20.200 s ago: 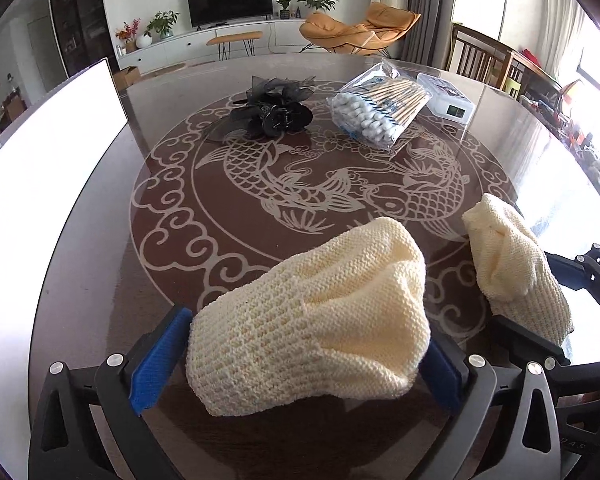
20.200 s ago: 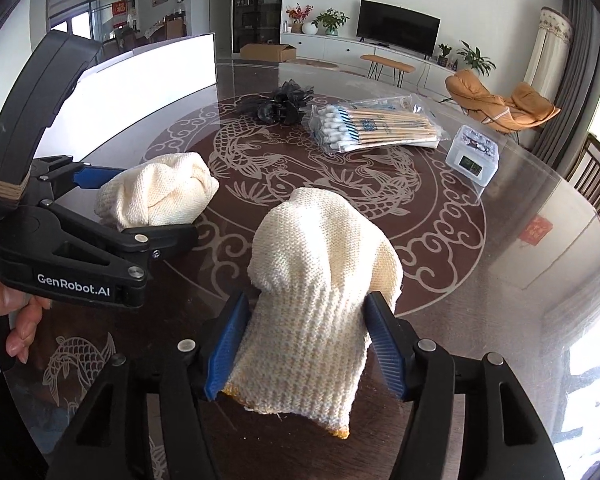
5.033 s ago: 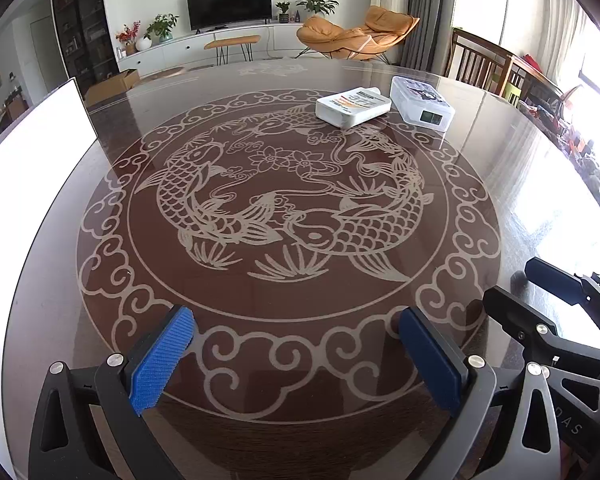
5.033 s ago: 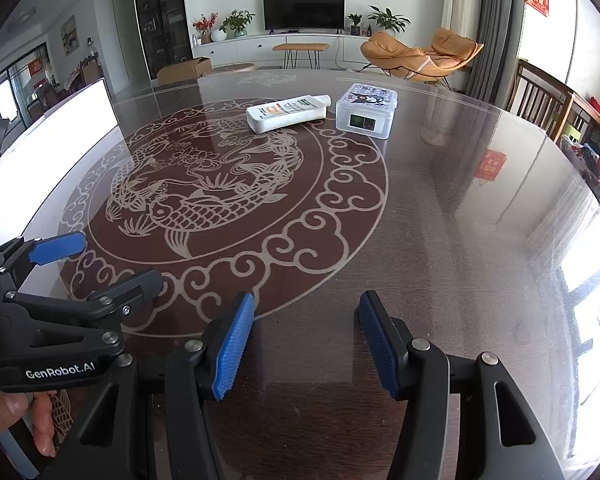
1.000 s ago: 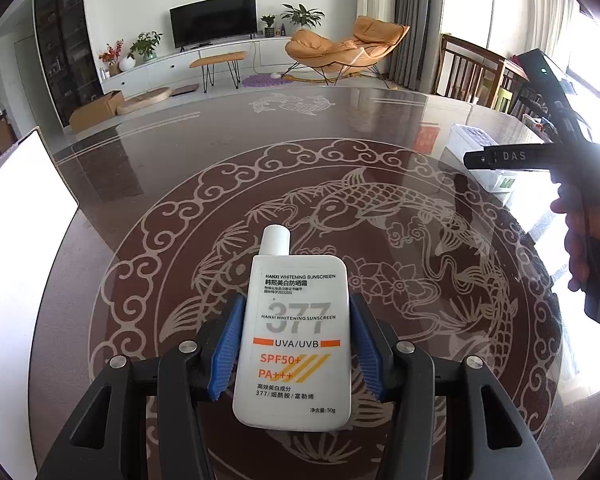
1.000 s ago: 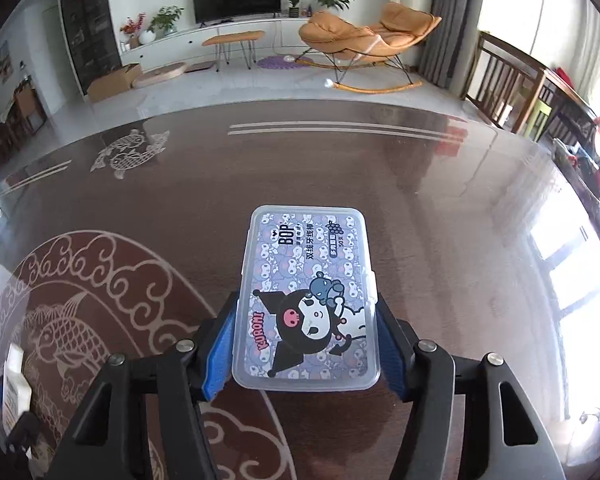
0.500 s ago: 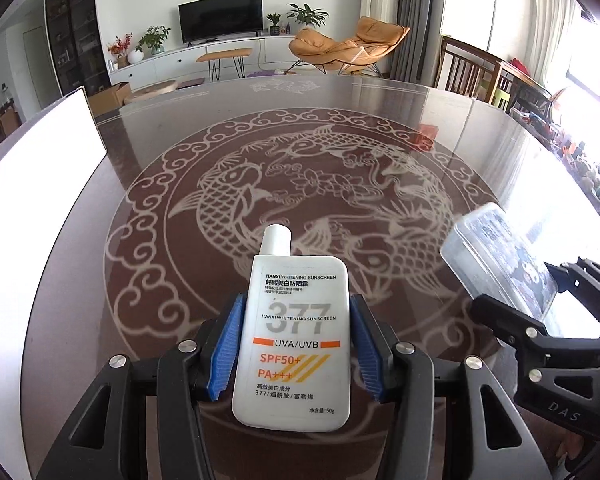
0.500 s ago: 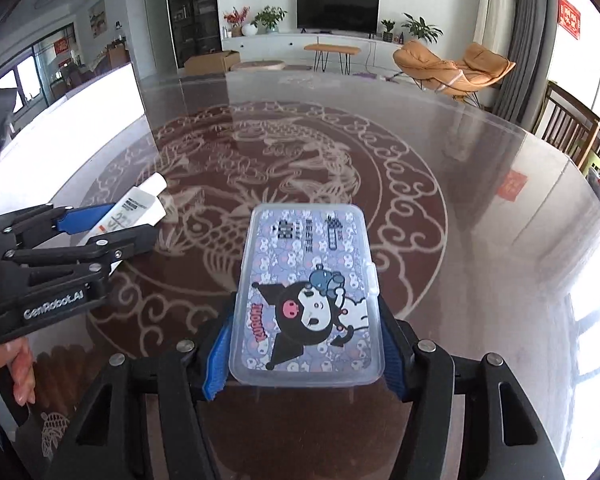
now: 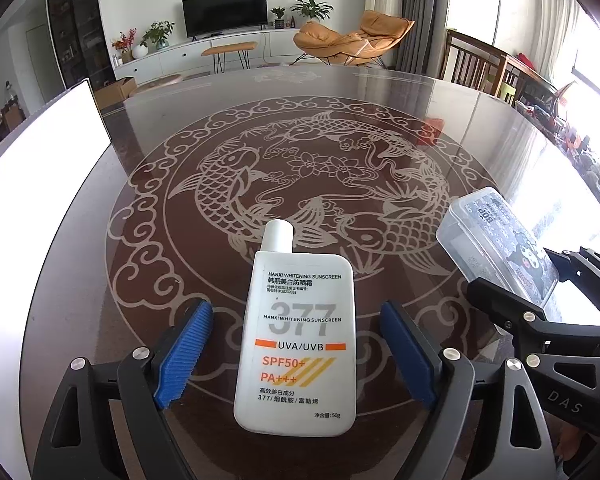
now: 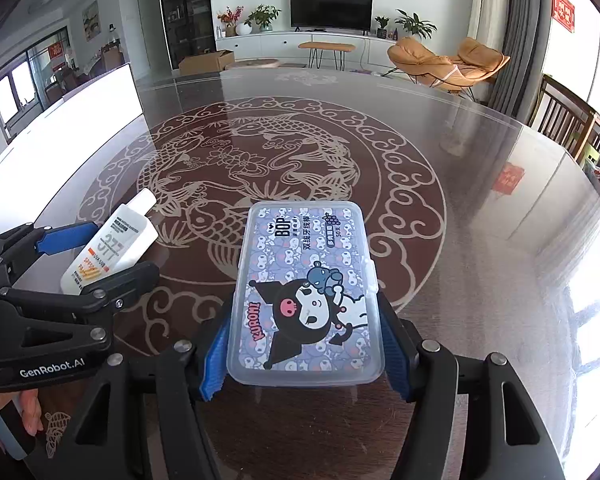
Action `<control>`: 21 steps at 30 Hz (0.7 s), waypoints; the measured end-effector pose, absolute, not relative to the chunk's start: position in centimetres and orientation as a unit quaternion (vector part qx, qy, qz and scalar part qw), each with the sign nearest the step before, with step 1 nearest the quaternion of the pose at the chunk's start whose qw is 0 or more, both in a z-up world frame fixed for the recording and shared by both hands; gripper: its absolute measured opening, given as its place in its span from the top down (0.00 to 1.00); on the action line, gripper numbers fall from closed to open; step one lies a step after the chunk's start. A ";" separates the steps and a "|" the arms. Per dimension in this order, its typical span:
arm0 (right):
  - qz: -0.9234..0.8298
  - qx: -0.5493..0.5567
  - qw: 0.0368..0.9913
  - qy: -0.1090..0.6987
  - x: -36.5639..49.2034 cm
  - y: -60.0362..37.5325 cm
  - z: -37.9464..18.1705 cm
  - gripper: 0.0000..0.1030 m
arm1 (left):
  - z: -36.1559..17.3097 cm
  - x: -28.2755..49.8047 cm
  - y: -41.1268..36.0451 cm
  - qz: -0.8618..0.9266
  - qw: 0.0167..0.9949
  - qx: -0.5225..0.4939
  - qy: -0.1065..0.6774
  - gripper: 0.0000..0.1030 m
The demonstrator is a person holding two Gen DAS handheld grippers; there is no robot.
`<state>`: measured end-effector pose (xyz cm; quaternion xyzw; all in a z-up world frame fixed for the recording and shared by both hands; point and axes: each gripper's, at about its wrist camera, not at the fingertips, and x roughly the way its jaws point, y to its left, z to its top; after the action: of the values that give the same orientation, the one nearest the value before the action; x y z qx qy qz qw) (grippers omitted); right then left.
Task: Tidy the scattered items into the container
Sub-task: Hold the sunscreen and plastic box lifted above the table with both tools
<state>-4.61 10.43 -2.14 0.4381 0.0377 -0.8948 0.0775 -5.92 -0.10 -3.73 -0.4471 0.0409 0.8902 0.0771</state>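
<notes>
Sunscreen bottle (image 9: 296,344) is seen between the spread pads of the left gripper (image 9: 296,354), untouched, apparently dropping; light, smooth, best pinched across its flat sides. Floss box (image 10: 306,292) is clamped by the right gripper (image 10: 304,354).

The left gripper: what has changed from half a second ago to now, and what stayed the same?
The left gripper has opened: its blue pads now stand clear of the sunscreen bottle, which they clamped before. The right gripper stays shut on the floss pick box above the table.
</notes>
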 end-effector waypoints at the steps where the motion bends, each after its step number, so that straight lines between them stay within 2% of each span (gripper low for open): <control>1: -0.895 0.438 0.077 0.038 -4.6 10.4 -2.1 0.38 | -3.7 -5.9 0.0 0.890 0.076 -0.447 0.041 0.15; 6: -0.895 0.438 0.077 0.038 -4.6 10.5 -2.1 0.38 | -4.0 -5.9 -0.1 0.886 0.072 -0.456 0.039 0.03; 21: -0.895 0.439 0.078 0.037 -4.9 10.4 -2.0 0.38 | -4.1 -5.7 -0.3 0.884 0.069 -0.460 0.036 0.00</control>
<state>-4.95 10.35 -2.03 0.4385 0.0369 -0.8946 0.0779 -5.72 -0.31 -4.09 -0.4600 0.0358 0.8845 0.0692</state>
